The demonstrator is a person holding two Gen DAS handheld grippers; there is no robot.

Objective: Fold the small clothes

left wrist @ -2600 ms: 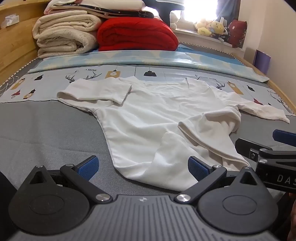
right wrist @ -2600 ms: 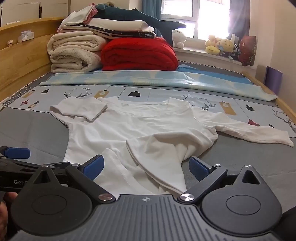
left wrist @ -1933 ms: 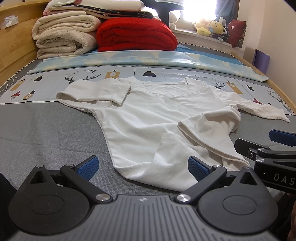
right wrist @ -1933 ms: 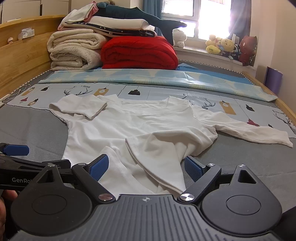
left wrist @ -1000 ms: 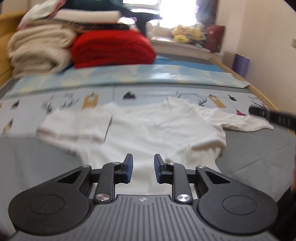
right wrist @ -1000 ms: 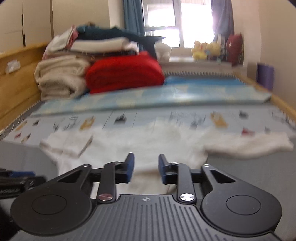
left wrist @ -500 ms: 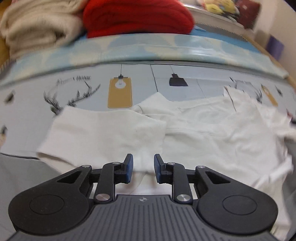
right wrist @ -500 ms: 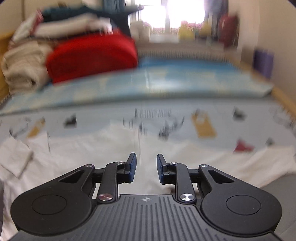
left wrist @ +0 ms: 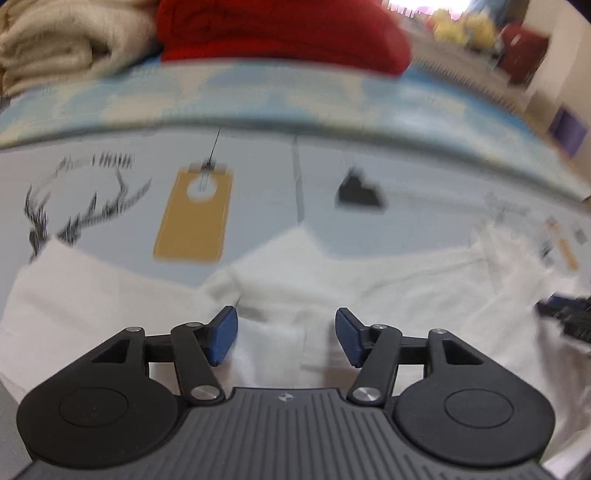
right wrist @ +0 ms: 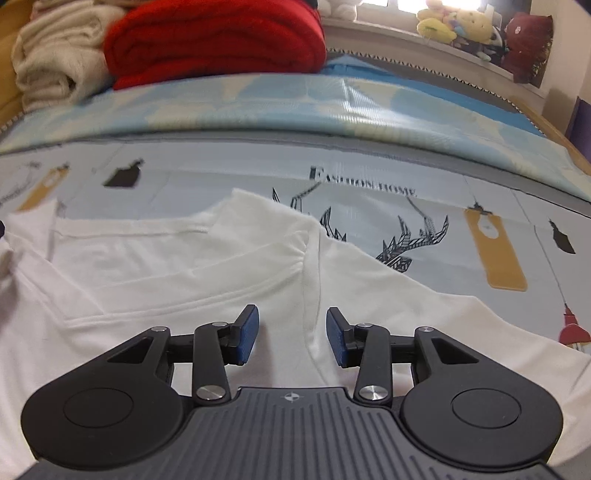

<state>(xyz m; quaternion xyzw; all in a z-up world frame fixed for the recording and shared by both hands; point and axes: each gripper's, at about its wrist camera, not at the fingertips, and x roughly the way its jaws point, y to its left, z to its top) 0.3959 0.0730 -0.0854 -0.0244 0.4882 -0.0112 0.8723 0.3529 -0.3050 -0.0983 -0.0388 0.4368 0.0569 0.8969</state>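
While spread flat, white shirt (right wrist: 184, 266) looks wrinkled | left gripper (left wrist: 286, 338), right gripper (right wrist: 291, 336): fingers just parted, clamping nothing

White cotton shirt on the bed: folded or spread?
Mostly spread: the white cotton shirt lies open, neckline visible, only one sleeve turned back.

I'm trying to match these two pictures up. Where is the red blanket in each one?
Left wrist view: the red blanket sits at the top, middle, blurred.
Right wrist view: the red blanket sits at the top, left of middle.
Shared landmark: the cream blanket lies just left of it in both.
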